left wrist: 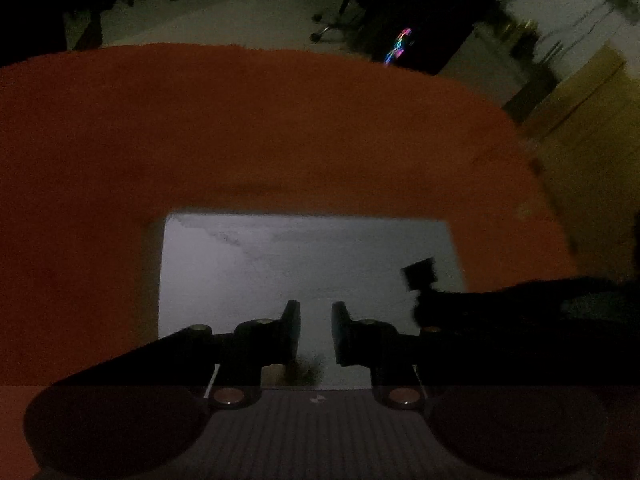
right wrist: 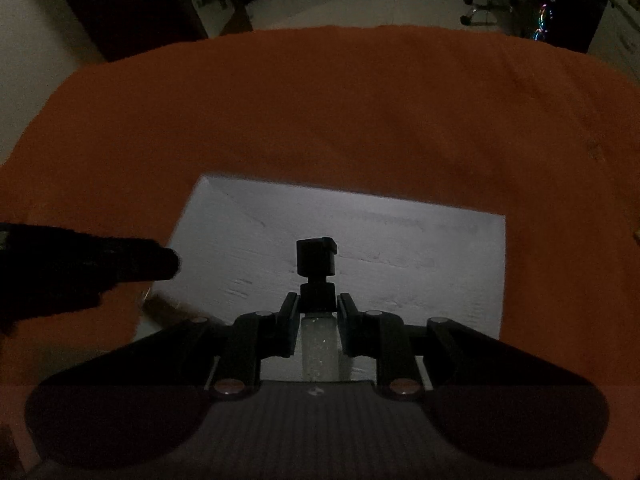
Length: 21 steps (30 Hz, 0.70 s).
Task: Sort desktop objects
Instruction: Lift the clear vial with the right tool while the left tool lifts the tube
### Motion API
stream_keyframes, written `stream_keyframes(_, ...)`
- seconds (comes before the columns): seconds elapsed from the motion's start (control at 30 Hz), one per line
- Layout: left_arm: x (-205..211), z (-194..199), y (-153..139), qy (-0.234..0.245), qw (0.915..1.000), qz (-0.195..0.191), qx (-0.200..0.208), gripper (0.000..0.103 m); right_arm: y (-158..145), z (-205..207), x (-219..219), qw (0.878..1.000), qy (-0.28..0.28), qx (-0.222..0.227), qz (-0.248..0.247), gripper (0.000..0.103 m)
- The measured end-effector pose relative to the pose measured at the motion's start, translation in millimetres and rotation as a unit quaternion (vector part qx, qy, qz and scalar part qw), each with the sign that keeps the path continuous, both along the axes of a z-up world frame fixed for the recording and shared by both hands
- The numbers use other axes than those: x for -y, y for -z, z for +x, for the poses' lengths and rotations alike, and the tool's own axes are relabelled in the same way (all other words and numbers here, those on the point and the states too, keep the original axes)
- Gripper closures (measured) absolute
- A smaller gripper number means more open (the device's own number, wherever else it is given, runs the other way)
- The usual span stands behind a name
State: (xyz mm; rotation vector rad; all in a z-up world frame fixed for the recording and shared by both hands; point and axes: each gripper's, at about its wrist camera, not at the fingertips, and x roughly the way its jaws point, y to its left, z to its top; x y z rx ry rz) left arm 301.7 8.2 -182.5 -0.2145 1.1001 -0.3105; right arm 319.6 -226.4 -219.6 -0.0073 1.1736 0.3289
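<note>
The scene is dim. My right gripper [right wrist: 318, 308] is shut on a small clear bottle [right wrist: 319, 344] with a black pump cap [right wrist: 316, 258], held over a white tray [right wrist: 420, 236]. In the left wrist view the same cap [left wrist: 419, 273] pokes out of the right gripper [left wrist: 426, 310], which reaches in from the right over the white tray [left wrist: 260, 264]. My left gripper [left wrist: 316, 320] hangs above the tray's near part, its fingers a small way apart with nothing between the tips. A brown fuzzy object [left wrist: 306, 372] lies below it, too dark to identify.
An orange cloth [left wrist: 260, 128] covers the table around the tray, and its far edge curves across the top. Beyond it lie a grey floor, dark furniture and an office chair base [left wrist: 326, 26]. A cardboard box [left wrist: 580, 128] stands at the right.
</note>
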Motion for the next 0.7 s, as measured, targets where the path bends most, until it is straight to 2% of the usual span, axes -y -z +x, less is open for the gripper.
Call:
stream_keyframes(0.07, -7, -5, -11, 0.0, 0.9998, -0.014, 0.014, 0.089, -1, -2, -2, 1.0, -0.003, 0.002, -0.004, 0.081)
stream_keyframes(0.1, -9, -6, -13, 0.001, 0.9998, -0.009, 0.018, 0.089, -2, -3, -3, 1.0, -0.005, 0.003, -0.007, 0.081)
stream_keyframes(0.2, -10, -8, -13, 0.005, 0.9995, 0.017, 0.026, 0.089, -3, -7, -5, 1.0, -0.01, 0.007, -0.013, 0.081)
stream_keyframes(0.3, -7, -8, 6, 0.018, 0.9983, 0.055, 0.002, 0.088, -2, -8, -8, 1.0, -0.016, 0.007, -0.018, 0.081)
stream_keyframes(0.33, -5, -7, 15, 0.024, 0.9973, 0.069, -0.009, 0.086, 0, -6, -8, 1.0, -0.019, 0.004, -0.019, 0.081)
stream_keyframes(0.47, 2, -3, 55, 0.065, 0.989, 0.117, -0.063, 0.053, 10, -7, -14, 0.999, -0.03, -0.006, -0.026, 0.081)
stream_keyframes(0.6, 12, 0, 76, 0.123, 0.9763, 0.162, -0.074, 0.049, 19, -10, -19, 0.999, -0.037, -0.014, -0.03, 0.081)
stream_keyframes(0.7, 17, 1, 82, 0.158, 0.9688, 0.178, -0.069, 0.049, 26, -11, -21, 0.998, -0.042, -0.019, -0.033, 0.081)
